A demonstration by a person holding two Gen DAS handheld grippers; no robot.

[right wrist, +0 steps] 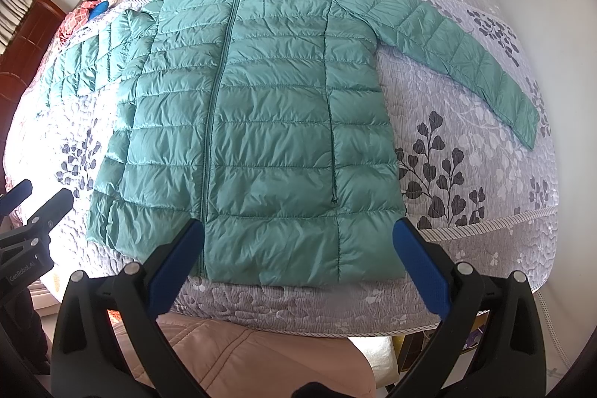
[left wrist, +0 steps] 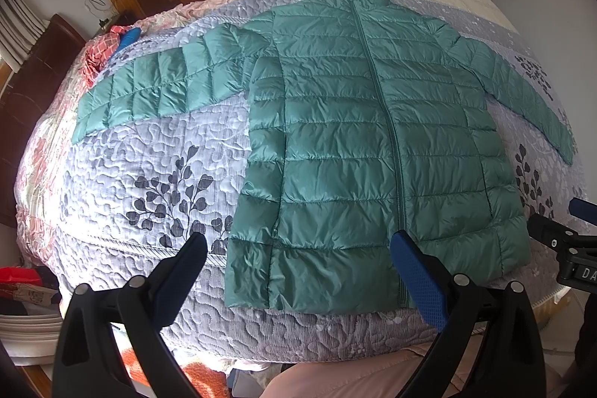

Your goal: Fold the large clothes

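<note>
Both grippers, left gripper (left wrist: 298,271) and right gripper (right wrist: 298,258), are hovering released over hem of green jacket (right wrist: 253,107), lying flat, zipped, sleeves spread on bed (right wrist: 466,204).

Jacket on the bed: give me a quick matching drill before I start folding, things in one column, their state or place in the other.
Things:
1. jacket
2. zipper
3. left gripper
4. blue item

States or places:
A. open, holding nothing
B. closed up to the collar
C. spread flat, sleeves out to the sides
D. far corner of the quilt, on pink cloth

Pairs: 1-C, 2-B, 3-A, 4-D
</note>
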